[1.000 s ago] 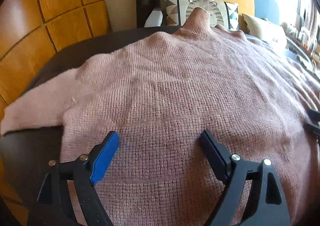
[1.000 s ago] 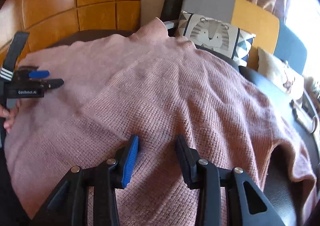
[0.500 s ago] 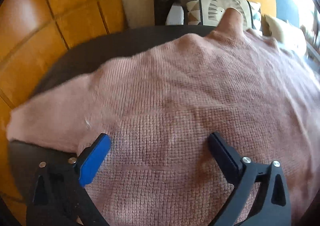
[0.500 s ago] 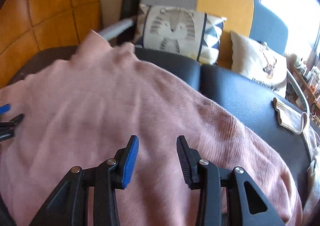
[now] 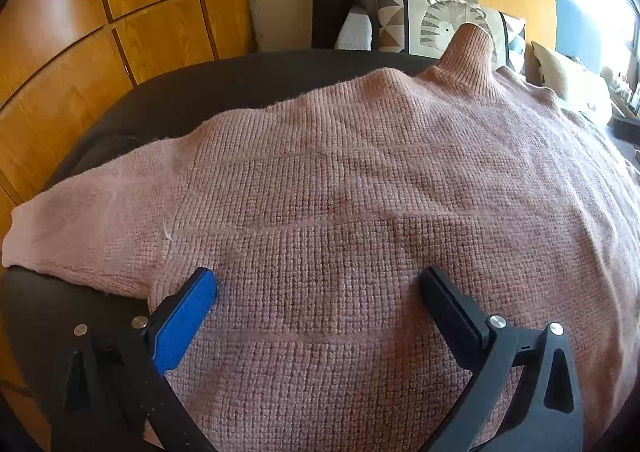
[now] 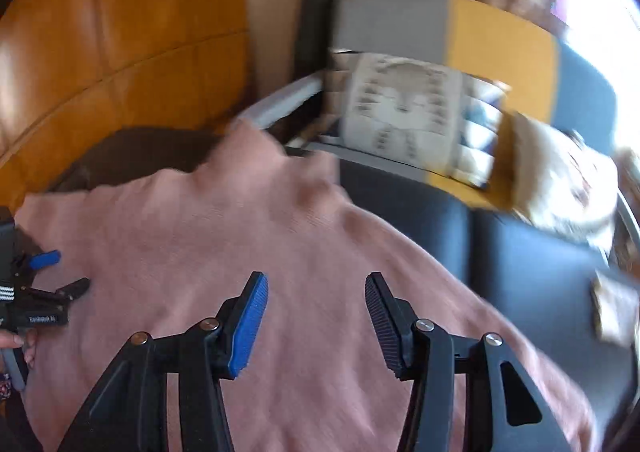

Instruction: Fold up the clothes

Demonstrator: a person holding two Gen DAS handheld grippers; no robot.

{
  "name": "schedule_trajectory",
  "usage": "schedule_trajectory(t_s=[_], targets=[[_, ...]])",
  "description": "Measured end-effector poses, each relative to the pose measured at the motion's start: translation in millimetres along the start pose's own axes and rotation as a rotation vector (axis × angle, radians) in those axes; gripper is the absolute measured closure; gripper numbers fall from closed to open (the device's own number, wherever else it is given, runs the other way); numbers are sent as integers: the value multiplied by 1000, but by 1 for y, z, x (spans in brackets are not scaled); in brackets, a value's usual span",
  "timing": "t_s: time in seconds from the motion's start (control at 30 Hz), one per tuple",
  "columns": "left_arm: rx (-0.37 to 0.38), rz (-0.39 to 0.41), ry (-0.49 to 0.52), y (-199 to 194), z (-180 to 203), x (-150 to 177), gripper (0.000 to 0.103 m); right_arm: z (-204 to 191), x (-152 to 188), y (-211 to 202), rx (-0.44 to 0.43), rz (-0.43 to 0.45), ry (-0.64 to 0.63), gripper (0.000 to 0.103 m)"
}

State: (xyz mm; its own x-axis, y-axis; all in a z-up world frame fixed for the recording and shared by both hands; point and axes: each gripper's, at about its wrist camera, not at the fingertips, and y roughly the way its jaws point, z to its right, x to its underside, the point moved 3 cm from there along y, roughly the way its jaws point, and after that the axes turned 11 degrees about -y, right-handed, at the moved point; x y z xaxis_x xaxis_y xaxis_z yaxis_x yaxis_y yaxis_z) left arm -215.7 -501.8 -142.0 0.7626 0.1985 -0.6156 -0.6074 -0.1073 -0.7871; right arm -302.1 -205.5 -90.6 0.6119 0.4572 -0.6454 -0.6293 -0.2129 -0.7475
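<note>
left wrist view: one pink knitted sweater point(image 5: 360, 192) lies spread flat on the dark worktop point(image 5: 168, 100), filling the space ahead of and under the left gripper point(image 5: 316, 292). its fingers point(image 5: 184, 316) stand wide apart with nothing gripped. one sleeve ends beyond the blue finger, near the worktop edge; bare dark surface lies past it. right wrist view, blurred: the right gripper point(image 6: 316, 308) hangs above the sweater, fingers opening, nothing between them. bare worktop lies beyond the black finger; two cushions point(image 6: 404, 112) sit farther ahead.
</note>
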Motion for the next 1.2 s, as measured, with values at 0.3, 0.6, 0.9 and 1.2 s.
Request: schedule_trajectory(t_s=[0.3,0.6,0.9,1.2], targets=[[9,20,-2,4,1,-4,0,-12,-55,102,-53,-77,-46,78],[-35,15,31,-8,11,-9,2,2,-50,124,58,-24,52,82],[169,93,149,20,124,-114,29,12,-44,123,-2,12,114,81],[232,5,97,90,150,-120,54,16,-41,121,-19,31,133,81]])
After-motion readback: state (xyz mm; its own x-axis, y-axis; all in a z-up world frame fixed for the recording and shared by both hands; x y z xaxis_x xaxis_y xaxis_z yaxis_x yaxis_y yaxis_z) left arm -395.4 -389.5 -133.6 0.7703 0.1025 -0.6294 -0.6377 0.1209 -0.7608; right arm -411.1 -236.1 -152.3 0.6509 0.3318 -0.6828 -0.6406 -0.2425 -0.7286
